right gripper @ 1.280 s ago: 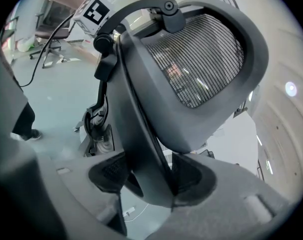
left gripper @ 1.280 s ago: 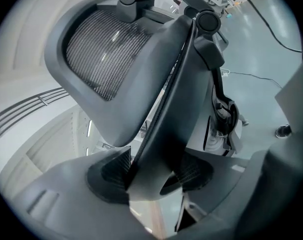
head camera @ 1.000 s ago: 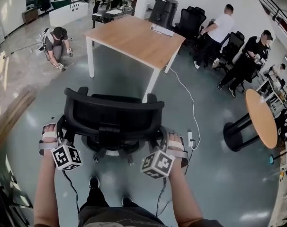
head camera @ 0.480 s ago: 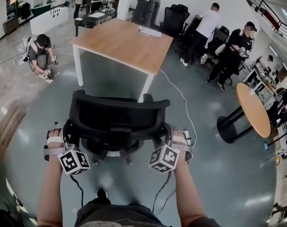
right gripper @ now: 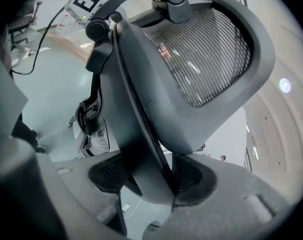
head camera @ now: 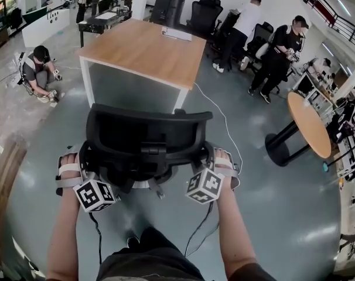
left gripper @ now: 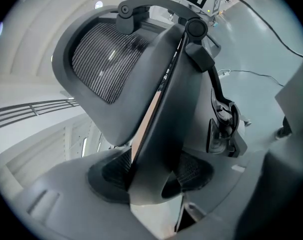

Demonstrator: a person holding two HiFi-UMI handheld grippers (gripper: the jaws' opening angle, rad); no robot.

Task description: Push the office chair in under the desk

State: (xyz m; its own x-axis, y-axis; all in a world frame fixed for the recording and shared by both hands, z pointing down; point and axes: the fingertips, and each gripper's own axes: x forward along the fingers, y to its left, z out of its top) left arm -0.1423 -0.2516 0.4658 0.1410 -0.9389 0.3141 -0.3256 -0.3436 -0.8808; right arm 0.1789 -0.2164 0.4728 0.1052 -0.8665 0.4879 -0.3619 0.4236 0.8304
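Office chair [head camera: 145, 136], front seemingly toward desk [head camera: 142, 48]

Light was bright and even, falling from overhead. The glossy floor [head camera: 283, 215] carried pale, soft reflections and only a faint shadow beneath the office chair [head camera: 145, 139]. The head view bowed strongly at its edges, and its lower left edge smeared into blur. Both gripper views had black vignetted corners. The chair frame nearest each lens was soft, the mesh back sharper. A ceiling lamp [right gripper: 284, 85] glared as a small white spot.
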